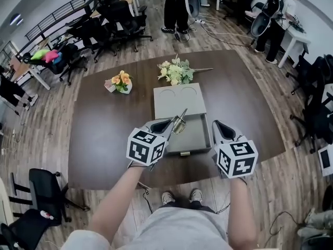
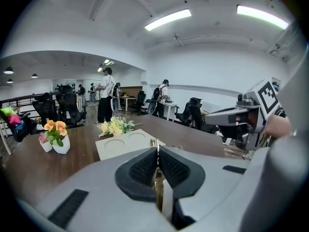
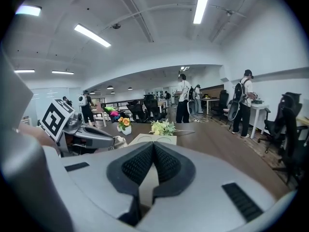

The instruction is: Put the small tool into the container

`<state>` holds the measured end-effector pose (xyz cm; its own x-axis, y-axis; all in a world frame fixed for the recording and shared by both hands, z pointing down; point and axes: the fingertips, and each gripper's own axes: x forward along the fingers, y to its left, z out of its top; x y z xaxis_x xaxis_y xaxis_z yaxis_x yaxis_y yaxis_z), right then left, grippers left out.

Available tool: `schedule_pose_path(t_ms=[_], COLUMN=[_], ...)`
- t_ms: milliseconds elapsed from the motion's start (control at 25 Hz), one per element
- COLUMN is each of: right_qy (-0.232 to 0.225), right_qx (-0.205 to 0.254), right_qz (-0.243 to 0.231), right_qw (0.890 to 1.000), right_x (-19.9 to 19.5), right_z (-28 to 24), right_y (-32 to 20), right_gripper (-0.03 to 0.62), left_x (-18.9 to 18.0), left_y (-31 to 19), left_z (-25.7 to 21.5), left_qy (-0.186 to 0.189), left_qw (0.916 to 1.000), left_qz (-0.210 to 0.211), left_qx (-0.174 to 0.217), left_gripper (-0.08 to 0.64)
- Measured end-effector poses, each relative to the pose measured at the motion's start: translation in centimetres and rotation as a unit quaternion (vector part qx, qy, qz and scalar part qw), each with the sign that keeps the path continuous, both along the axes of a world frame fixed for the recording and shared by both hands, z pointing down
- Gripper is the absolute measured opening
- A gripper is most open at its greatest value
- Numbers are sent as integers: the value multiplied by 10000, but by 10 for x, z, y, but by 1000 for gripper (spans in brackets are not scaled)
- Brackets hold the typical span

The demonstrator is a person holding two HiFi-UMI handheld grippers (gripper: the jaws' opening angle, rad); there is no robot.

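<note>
A grey box-shaped container (image 1: 178, 99) lies in the middle of the dark table (image 1: 104, 134), its drawer (image 1: 195, 137) pulled out toward me. My left gripper (image 1: 171, 123) is shut on a small metal tool (image 1: 180, 121), which sticks up past the fingertips over the drawer's left edge. In the left gripper view the tool (image 2: 155, 144) shows as a thin metal strip pinched between the black pads. My right gripper (image 1: 218, 125) is shut with nothing in it, just to the right of the drawer. In the right gripper view its pads (image 3: 140, 164) meet at the tip.
A small white vase of orange flowers (image 1: 121, 82) and a pale bouquet (image 1: 176, 72) lie on the table beyond the container. Office chairs (image 1: 119, 20) and standing people (image 1: 176, 7) are further back. A black chair (image 1: 47, 191) is at my left.
</note>
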<state>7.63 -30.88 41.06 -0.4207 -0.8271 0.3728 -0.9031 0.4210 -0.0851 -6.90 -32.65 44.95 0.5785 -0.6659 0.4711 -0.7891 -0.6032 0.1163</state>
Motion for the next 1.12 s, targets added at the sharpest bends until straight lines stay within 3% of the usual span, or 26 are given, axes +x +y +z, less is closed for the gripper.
schedule_pose_path(t_ms=[720, 1120], right_qy=[264, 273], right_qx=[-170, -304], right_qz=[330, 429], right_qw=[9990, 9982], right_x=[-2, -6], right_z=[18, 26], right_y=[4, 2], right_gripper=[4, 3], left_x=[36, 38], left_y=[-12, -23], left_z=[58, 82], left_qy=[-352, -422], left_qw=[9917, 9874], left_qz=[1157, 1372], left_qx=[-427, -663], left_gripper=[12, 14])
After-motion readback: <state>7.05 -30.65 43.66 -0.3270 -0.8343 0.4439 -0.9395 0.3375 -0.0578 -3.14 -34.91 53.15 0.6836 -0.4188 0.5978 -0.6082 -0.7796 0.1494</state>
